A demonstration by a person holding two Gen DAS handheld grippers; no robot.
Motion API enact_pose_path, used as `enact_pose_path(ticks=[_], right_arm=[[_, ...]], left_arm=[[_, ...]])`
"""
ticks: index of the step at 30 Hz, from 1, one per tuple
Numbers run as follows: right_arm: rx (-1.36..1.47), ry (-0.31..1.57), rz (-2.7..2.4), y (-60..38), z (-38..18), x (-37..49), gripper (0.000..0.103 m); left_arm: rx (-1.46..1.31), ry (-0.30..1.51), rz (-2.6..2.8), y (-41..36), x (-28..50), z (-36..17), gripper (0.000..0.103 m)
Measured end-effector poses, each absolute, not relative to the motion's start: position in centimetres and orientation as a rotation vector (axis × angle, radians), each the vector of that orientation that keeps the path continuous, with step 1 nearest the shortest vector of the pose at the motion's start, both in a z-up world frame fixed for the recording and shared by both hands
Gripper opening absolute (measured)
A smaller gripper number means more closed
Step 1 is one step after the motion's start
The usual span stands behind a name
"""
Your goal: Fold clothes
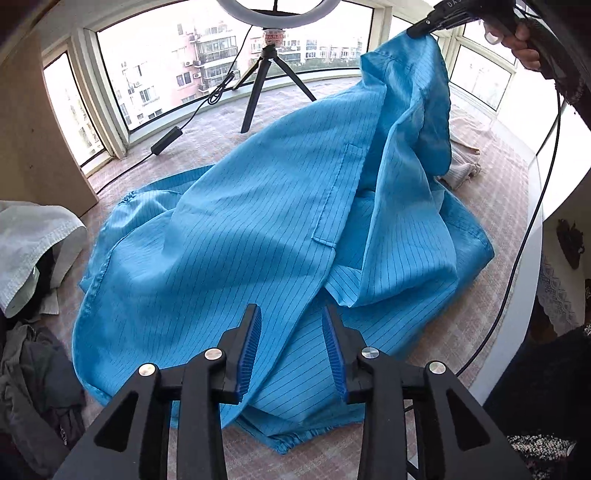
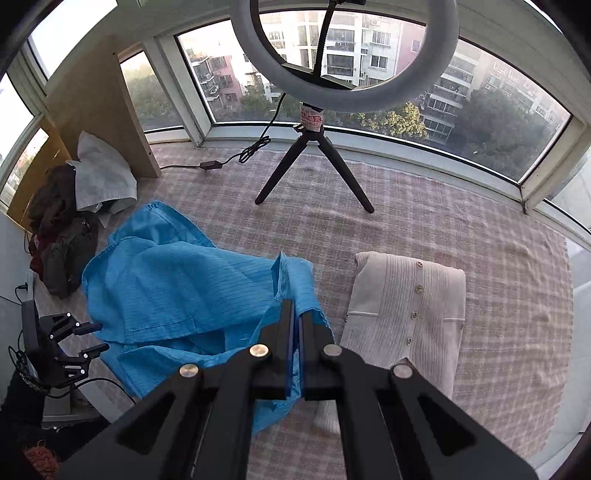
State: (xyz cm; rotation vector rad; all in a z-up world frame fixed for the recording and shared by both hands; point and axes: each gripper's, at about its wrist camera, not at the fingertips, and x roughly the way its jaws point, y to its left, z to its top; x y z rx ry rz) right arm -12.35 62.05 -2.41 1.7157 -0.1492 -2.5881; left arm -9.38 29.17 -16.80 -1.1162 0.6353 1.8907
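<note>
A blue pinstriped garment (image 1: 258,236) lies crumpled on the checked pink mat (image 2: 424,229), toward the mat's left edge in the right wrist view, with one part drawn up off the surface. The right gripper (image 2: 296,314) is clenched on a fold of that blue cloth, its blue-lined fingers pressed together with the fabric pinched between them; in the left wrist view the same gripper (image 1: 421,31) shows at the upper right, holding a corner of the garment high so the cloth hangs down from it in a long drape. The left gripper (image 1: 291,314) hovers just above the near part of the garment with its fingers apart, nothing pinched between the pads; it also shows at the mat's left edge in the right wrist view (image 2: 98,338). A folded cream cardigan (image 2: 406,314) with small buttons lies on the mat to the right of the blue garment. A heap of other clothes (image 2: 62,240) sits at the mat's far left edge, and a ring light on a tripod (image 2: 314,147) stands near the far edge by the windows
</note>
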Motion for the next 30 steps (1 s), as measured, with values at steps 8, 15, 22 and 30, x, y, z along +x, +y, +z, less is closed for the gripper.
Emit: enact_pose_path(ticks=[8,15,22,30], right_arm=[[1.714,-0.131,-2.568,61.2,-2.7,-12.4,0.002],[1.718,-0.139,-2.589,61.8,-2.3,-12.3,0.002],[1.723,-0.111,-2.576,61.4,-2.5,-12.3,0.002],[1.724,-0.131,-2.566,61.6,-2.5,-12.3,0.002]], left_arm=[[-1.198,0.620,1.859,29.8,-12.1,-18.2,0.000],[-1.161,0.432,1.743,29.0,-10.1,-14.5,0.001],[-1.175,0.476,1.695,30.0,-8.9,-15.9,0.031],[-1.093,0.603,1.712,32.8,-8.6,-16.7,0.044]])
